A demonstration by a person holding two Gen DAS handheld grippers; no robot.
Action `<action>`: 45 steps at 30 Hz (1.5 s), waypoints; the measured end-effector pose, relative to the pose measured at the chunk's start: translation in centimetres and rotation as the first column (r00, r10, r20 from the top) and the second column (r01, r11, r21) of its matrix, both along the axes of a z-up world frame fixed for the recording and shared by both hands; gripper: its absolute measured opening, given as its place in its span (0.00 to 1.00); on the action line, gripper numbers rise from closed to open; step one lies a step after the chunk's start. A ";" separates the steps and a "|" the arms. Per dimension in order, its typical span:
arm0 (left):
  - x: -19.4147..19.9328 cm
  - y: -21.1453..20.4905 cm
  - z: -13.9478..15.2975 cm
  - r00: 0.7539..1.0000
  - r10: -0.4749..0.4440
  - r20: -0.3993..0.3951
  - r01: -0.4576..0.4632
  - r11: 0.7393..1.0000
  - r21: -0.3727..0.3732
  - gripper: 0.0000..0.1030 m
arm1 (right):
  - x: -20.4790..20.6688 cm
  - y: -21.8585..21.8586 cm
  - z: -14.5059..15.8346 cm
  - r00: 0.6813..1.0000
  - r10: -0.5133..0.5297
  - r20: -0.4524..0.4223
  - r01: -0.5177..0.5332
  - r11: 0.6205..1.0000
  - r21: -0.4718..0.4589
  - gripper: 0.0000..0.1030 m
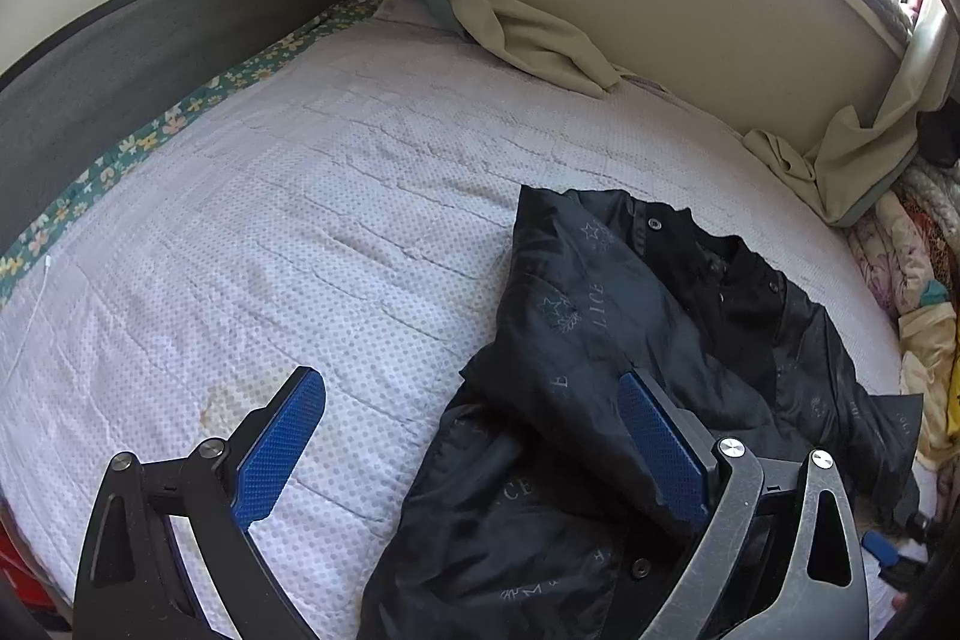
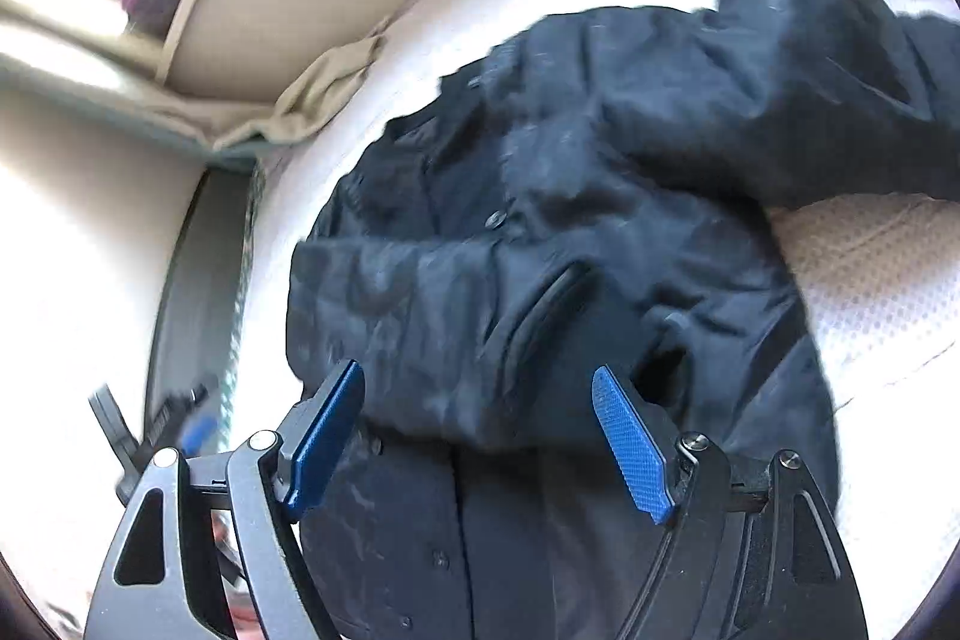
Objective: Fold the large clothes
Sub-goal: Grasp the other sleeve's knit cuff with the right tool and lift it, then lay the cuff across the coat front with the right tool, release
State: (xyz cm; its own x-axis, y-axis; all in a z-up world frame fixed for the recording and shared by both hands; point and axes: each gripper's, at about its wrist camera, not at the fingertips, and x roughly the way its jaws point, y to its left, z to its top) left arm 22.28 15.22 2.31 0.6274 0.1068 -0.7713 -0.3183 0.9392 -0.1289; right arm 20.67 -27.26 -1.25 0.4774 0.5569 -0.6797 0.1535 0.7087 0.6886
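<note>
Jacket (image 1: 630, 340) lies crumpled on the bed (image 1: 300, 220), no neat fold yet made. Your left gripper (image 1: 474, 436) and right gripper (image 2: 480, 436) both gape wide, holding nothing.

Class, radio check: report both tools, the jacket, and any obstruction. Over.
Left tool open, empty. Right tool open over the jacket, nothing gripped. Jacket crumpled on bed, unfolded. Beige curtain drapes onto far edge.

Right wrist view is motion-blurred throughout: the crumpled black snap-button jacket (image 2: 540, 220) shows no legible print. Its lower hem is cut off by the bottom edge in both views. In the left wrist view, the jacket's pale lettering (image 1: 594, 307) is only partly readable among folds.
</note>
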 end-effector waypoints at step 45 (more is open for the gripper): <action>3.1 -5.8 -5.2 0.983 -0.107 -0.150 0.130 0.980 0.152 0.97 | 10.1 3.3 -3.8 0.967 0.173 0.186 -0.057 0.862 -0.503 0.10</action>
State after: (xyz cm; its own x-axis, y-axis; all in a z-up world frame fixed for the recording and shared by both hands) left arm 25.40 9.44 -2.89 0.5299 0.1676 -0.8314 -0.2073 0.9761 0.0646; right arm 30.81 -23.97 -5.01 0.5978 0.2394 -0.7651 -0.0624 0.9654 0.2534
